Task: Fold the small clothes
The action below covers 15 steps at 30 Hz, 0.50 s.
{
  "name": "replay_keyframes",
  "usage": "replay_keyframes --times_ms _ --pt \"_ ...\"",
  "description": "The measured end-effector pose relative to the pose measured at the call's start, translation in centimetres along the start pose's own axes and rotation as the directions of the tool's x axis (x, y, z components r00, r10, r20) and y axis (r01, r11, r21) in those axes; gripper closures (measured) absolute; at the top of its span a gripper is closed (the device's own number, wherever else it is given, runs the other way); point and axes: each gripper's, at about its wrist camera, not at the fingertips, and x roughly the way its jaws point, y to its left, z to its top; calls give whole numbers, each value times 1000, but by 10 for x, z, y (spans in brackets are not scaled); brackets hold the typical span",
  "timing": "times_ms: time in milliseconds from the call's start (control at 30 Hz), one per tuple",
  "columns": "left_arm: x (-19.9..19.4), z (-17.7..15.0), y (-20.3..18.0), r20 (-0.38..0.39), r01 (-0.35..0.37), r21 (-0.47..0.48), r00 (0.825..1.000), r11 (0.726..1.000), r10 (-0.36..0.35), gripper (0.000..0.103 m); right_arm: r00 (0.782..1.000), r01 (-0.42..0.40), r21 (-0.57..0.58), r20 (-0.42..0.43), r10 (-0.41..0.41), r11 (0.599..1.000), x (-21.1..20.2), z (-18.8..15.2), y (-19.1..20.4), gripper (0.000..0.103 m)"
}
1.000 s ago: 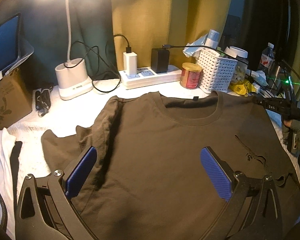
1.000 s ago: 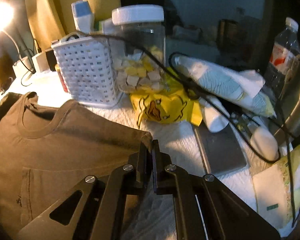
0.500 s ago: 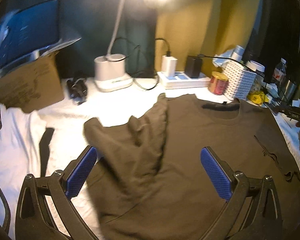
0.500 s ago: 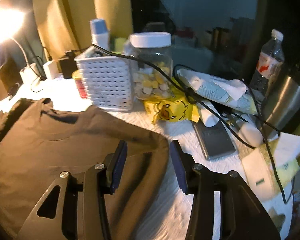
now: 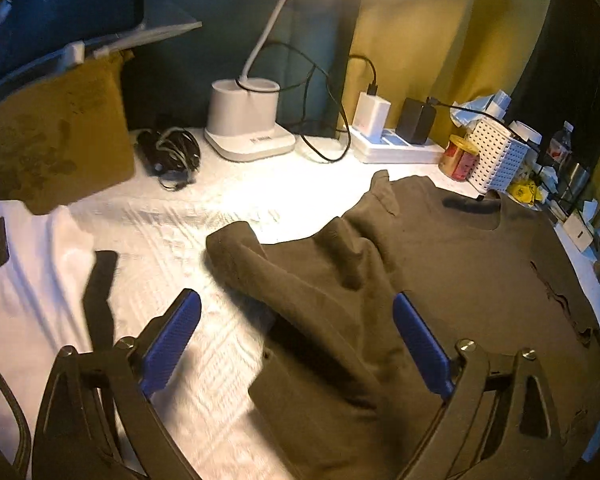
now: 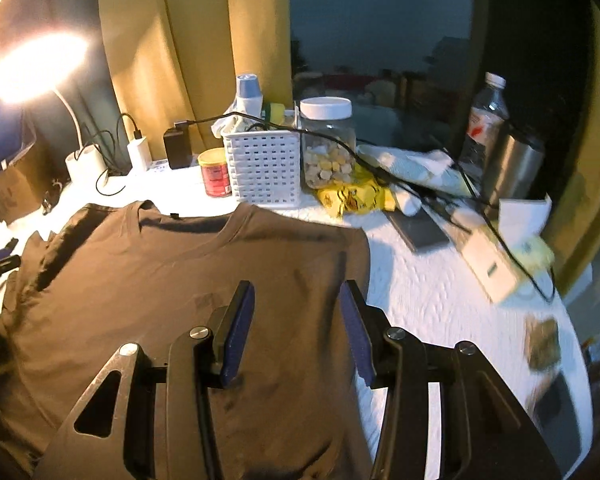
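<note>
A brown T-shirt (image 5: 460, 264) lies face up on the white table cover (image 5: 180, 216), collar toward the back. Its left sleeve (image 5: 240, 256) is bunched and creased, sticking out to the left. My left gripper (image 5: 296, 340) hovers over that bunched side with its jaws wide and closing; cloth lies below them, and the blue pads (image 5: 172, 340) press on nothing. In the right wrist view my right gripper (image 6: 296, 328) stands half open above the T-shirt (image 6: 160, 280) near its straight right edge (image 6: 366, 256), holding nothing.
Along the back stand a lamp base (image 5: 246, 124), a power strip (image 5: 396, 148), a red can (image 6: 216, 174), a white basket (image 6: 264, 168), a jar (image 6: 328, 144), a bottle (image 6: 484, 120) and a steel cup (image 6: 516, 164). A cardboard box (image 5: 52, 136) and a coiled cable (image 5: 170, 156) sit at left.
The right gripper went from shut at the shirt's right edge to half open, then drew back and up. The left gripper slid left over the bunched sleeve and its jaws narrowed slightly.
</note>
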Motion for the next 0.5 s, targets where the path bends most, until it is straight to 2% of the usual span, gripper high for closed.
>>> replay_keyframes --times_ms 33,100,200,267,300,333,367,400,500 --pt "6 1 2 -16 4 3 1000 1000 -3 21 1000 2 11 -2 -2 1000 -3 -4 1 56" --pt "16 3 6 -41 6 13 999 1000 -6 27 1000 2 26 -9 -1 1000 -7 -13 2 56" --pt "27 5 10 -85 36 5 996 999 -35 30 1000 9 45 -22 -8 999 -12 -23 3 56" --pt "28 7 11 -87 59 6 994 998 -59 44 1000 12 52 -25 -10 999 -15 -26 3 56" --pt "29 8 10 -90 55 10 994 998 -54 61 1000 12 54 -25 -11 998 -16 -28 4 56" --pt "29 8 11 -91 58 12 994 998 -56 85 1000 12 55 -23 -11 998 -17 -28 3 56" --pt "29 8 11 -96 74 14 993 997 -72 97 1000 10 56 -20 -9 998 -19 -28 3 56" --pt "28 7 12 -93 76 12 993 997 -75 97 1000 7 55 -14 -7 998 -20 -28 3 56" --pt "10 5 16 -19 -1 9 1000 1000 1 97 1000 -2 50 0 2 999 -25 -28 2 56"
